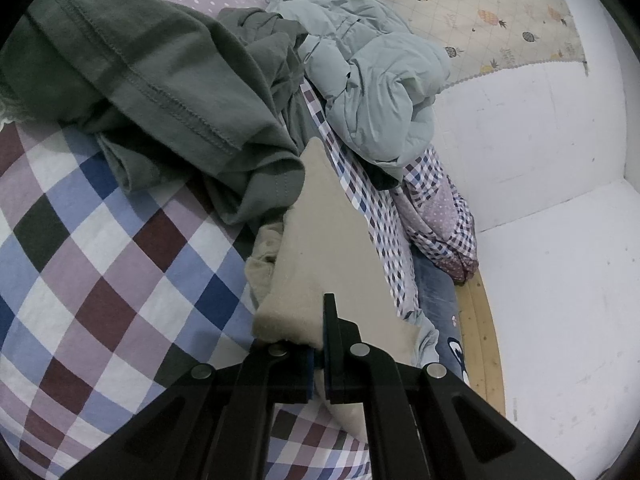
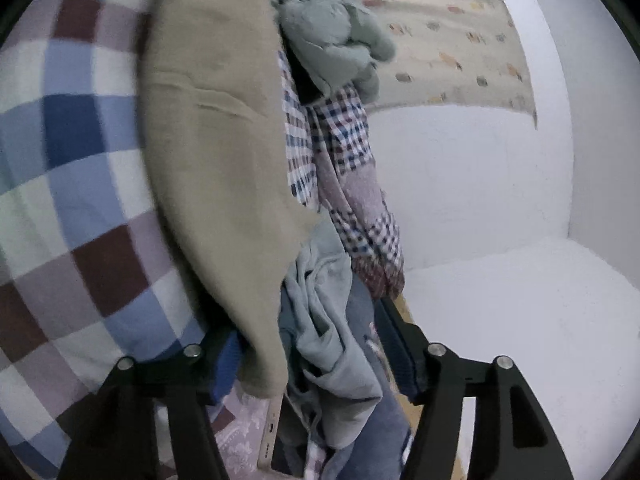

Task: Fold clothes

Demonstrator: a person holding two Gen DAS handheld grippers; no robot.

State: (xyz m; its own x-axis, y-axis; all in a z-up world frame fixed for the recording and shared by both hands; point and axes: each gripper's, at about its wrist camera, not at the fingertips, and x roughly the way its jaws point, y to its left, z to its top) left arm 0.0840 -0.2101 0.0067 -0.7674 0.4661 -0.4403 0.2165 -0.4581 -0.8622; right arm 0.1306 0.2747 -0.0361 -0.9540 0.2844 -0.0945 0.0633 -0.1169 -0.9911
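One beige garment (image 1: 320,248), clamped by left gripper (image 1: 318,354), stretches away lengthwise.

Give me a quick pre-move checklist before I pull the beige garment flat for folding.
1. Left gripper shut on the beige garment: ok.
2. Right gripper gripping: not ok, jaws open around the beige edge.
3. Beige garment free of the green shirt: cannot tell, they overlap.
4. Checkered quilt has bare room: ok.
5. Pale blue jacket out of the way: not ok, it lies alongside.
6. Phone below the right gripper: not ok, snag risk.
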